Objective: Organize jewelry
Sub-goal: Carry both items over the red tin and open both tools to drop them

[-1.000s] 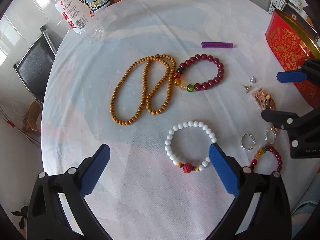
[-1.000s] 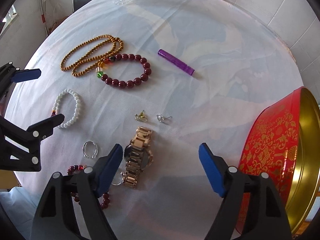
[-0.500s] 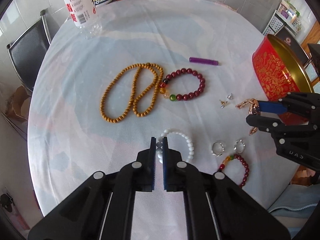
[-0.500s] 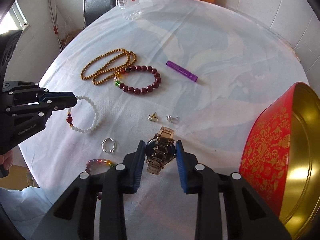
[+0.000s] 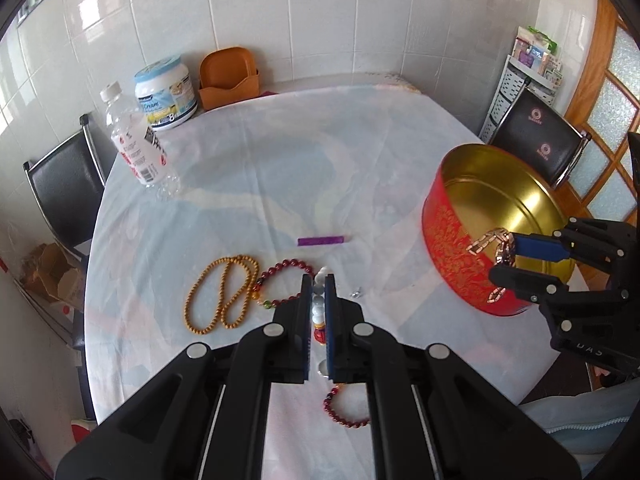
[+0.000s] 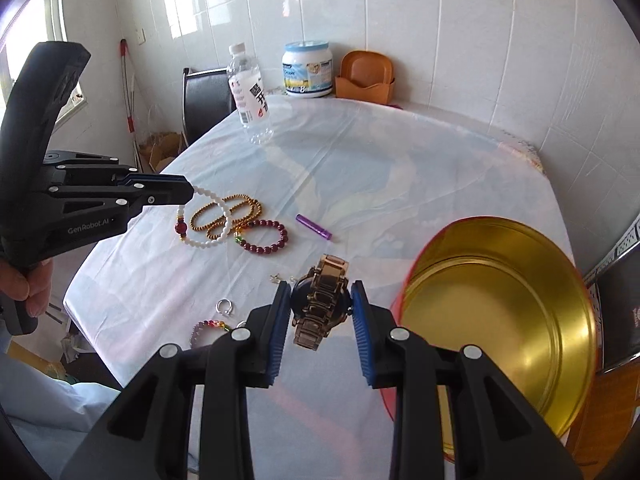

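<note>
Here the left tongs (image 6: pixel 191 193) pinch a white bead bracelet (image 6: pixel 208 220) with one red bead; it dangles clear of the tabletop (image 6: pixel 380 168) at centre left of the right wrist view. The right tongs (image 6: pixel 320 312) clamp a gold-toned watch (image 6: pixel 320 300) by its dark-faced case, links hanging below, at lower centre beside the open red tin (image 6: pixel 500 320) with its gold inside. On the cloth I count one long loop of tan wooden beads (image 6: pixel 226 216), one dark red bracelet (image 6: pixel 266 237), one smaller multicoloured bracelet (image 6: pixel 206 326), one purple tube (image 6: pixel 314 227), a silver ring (image 6: pixel 224 306) and two tiny earrings (image 6: pixel 276 278).
</note>
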Demonstrator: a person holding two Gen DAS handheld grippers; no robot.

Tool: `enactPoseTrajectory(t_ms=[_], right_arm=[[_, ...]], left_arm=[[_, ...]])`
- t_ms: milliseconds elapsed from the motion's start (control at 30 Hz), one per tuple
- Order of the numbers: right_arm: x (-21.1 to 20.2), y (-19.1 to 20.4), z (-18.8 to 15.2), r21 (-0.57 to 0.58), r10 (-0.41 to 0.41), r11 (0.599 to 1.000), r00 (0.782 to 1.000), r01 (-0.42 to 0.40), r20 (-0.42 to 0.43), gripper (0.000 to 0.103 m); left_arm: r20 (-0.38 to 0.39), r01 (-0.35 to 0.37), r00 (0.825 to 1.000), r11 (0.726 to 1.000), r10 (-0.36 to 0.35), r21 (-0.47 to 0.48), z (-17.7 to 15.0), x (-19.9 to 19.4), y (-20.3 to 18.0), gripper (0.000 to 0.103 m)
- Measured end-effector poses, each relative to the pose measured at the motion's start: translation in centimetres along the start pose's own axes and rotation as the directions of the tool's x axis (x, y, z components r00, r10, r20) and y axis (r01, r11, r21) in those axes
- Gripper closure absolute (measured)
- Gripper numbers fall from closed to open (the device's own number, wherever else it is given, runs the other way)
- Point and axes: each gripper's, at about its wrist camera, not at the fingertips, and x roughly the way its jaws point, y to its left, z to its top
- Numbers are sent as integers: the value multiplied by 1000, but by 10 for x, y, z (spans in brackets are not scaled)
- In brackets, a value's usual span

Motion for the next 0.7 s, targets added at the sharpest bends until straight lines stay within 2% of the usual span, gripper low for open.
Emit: enactPoseTrajectory(t_ms=[233, 367, 567, 700], right_arm=[[-53, -61, -31, 63, -105, 993, 994, 102, 43, 71], [-74, -98, -45, 124, -163, 980, 985, 156, 55, 71], [-74, -144, -48, 226, -227, 952, 971, 207, 67, 71], [-63, -170, -49, 283, -234, 934, 972, 219, 19, 71]], left_arm=[[37, 42, 998, 998, -44, 54, 18, -4, -64, 97], [45, 86, 995, 991, -91, 107, 32, -1, -98, 97], [36, 135, 989, 966, -146, 221, 64, 17, -135, 97], [20, 193, 978, 943, -207, 272, 91, 40, -154, 97]])
